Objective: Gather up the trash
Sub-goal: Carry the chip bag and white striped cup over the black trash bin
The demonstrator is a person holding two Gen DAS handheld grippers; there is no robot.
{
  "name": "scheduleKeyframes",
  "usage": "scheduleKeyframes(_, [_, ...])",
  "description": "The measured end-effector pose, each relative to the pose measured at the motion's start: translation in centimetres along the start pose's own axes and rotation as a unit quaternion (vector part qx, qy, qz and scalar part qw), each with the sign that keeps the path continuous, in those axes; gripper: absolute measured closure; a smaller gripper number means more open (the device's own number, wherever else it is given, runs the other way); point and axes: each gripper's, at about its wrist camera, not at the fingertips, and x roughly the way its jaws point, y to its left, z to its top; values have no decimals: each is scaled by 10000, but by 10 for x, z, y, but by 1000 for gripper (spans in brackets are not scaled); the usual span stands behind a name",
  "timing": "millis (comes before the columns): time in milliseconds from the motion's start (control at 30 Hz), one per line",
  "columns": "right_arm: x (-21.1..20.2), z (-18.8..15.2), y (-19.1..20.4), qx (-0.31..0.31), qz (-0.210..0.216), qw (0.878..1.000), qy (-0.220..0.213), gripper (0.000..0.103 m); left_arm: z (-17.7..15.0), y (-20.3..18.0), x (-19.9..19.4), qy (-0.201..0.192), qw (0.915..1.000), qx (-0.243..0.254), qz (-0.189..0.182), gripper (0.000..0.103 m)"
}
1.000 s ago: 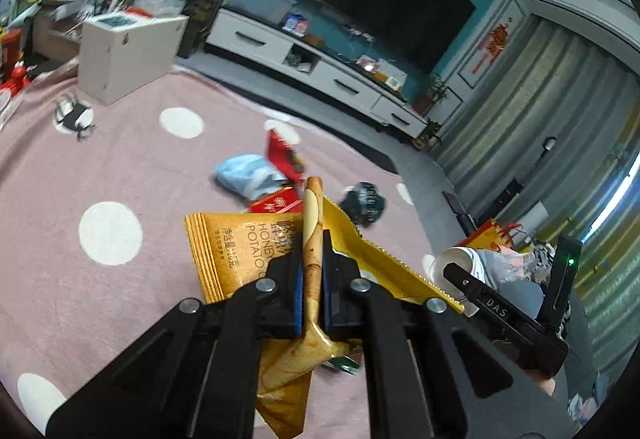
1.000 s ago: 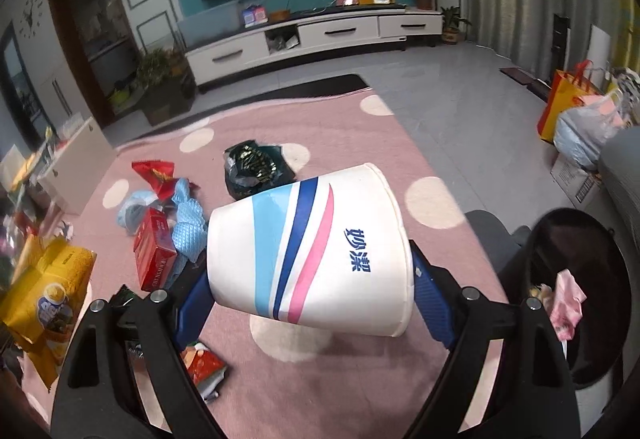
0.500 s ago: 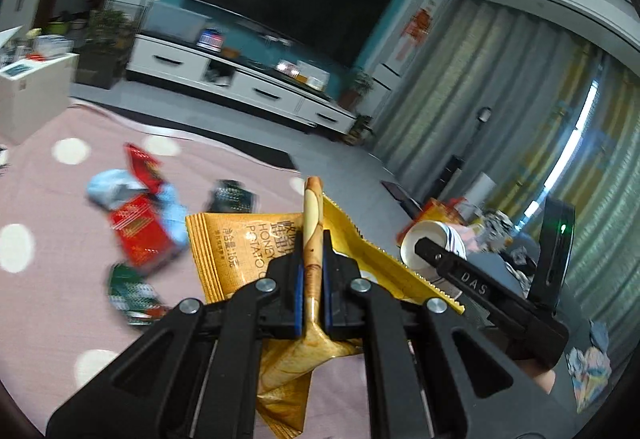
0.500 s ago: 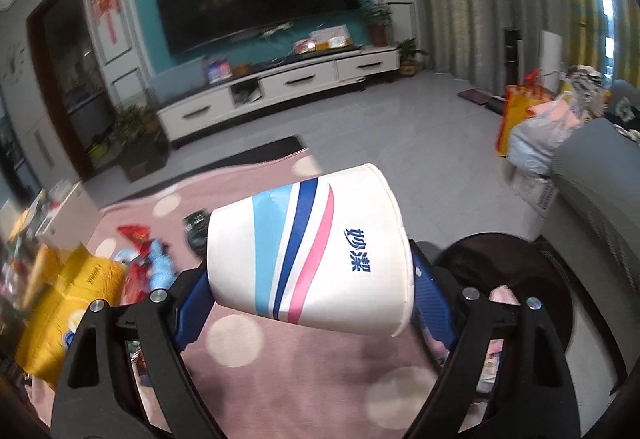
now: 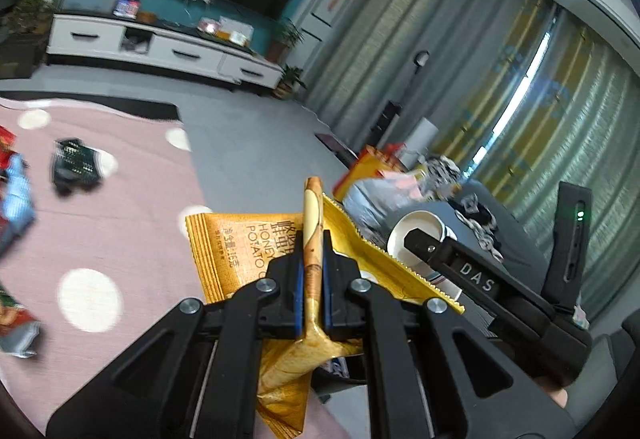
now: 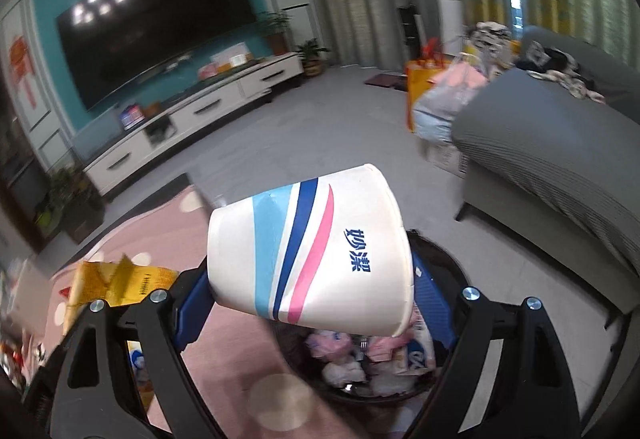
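Left wrist view: the left gripper [image 5: 311, 279] has its jaws drawn together, clamped on the folded edge of a yellow potato-chip bag [image 5: 240, 247]. The bag's pinched fold rises straight toward 12 o'clock between the blue pads [image 5: 298, 287]; its printed face spreads out toward 10 o'clock and its crumpled lower part hangs toward 6 o'clock beneath the fingers. At 3 o'clock of that grip the right gripper [image 5: 472, 279] comes into the picture from the side, with the open mouth of a paper cup [image 5: 416, 239] showing just behind its finger. On the pink dotted rug [image 5: 120, 231], a dark wrapper [image 5: 74, 165] lies at 9 o'clock, well apart from the bag, and more blurred wrappers sit at the far left edge.

Right wrist view: the right gripper [image 6: 312, 299] stands with its jaws wide apart, closed on the white paper cup [image 6: 312, 251] with blue and pink stripes. The cup lies on its side across the fingers, its base toward 9 o'clock and its rim toward 3 o'clock, both blue pads pressing its wall. Directly below it, toward 6 o'clock, is a black trash bin [image 6: 444, 259] with crumpled paper and wrappers inside. The yellow bag [image 6: 116, 279] shows at 9 o'clock, beside the left finger. A grey sofa [image 6: 552, 159] fills the 3 o'clock side.
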Motion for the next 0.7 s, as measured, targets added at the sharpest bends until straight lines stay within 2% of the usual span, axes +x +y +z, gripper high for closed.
scheduleKeyframes(167, [3, -2, -36, 446, -307, 9985, 40, 18, -11, -14, 39, 416, 9989, 96, -177, 95])
scheduleKeyframes(233, [9, -2, -48, 593, -371, 9975, 112, 18, -15, -20, 59, 683, 9968, 193, -360, 95])
scheduleKeyframes(700, [51, -14, -103, 1384, -651, 9855, 738, 18, -53, -25, 130, 1572, 9864, -70, -472, 95])
